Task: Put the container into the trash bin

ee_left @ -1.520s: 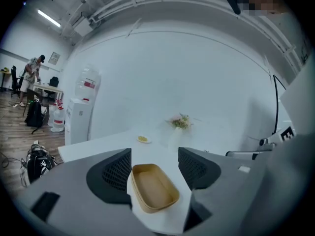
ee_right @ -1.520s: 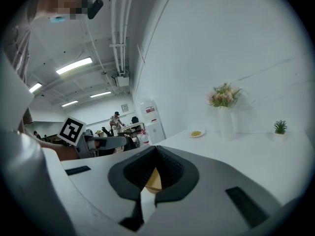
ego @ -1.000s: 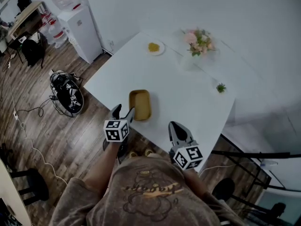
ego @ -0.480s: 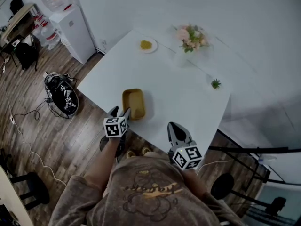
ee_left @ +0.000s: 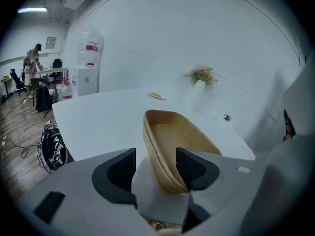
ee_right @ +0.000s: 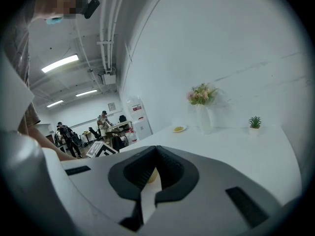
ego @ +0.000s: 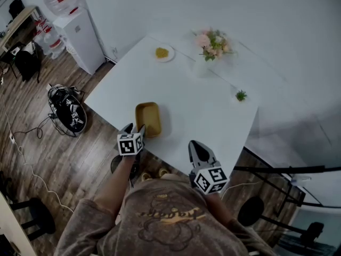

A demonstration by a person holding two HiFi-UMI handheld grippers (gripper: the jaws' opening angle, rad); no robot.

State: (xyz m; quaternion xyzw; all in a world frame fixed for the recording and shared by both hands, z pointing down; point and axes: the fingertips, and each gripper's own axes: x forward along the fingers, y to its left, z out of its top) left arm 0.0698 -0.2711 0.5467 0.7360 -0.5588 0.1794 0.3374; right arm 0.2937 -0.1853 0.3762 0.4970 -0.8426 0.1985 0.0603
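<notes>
A white tabletop [ego: 208, 116] stands against plain white walls [ego: 266, 15] on a dark wooden plank floor [ego: 48, 153]. A white water dispenser [ego: 84, 33] stands by the wall. Strip lights [ee_right: 60, 63] glow overhead.

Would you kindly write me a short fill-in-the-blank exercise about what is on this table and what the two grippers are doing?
1. The tan container has its near wall between the jaws of the ____ gripper.
2. The right gripper holds ____ in its jaws.
3. In the head view, the small potted plant stands to the ____ of the vase.

Missing words: left (the left gripper's jaws are closing, not yet pressing); nothing; right.
</notes>
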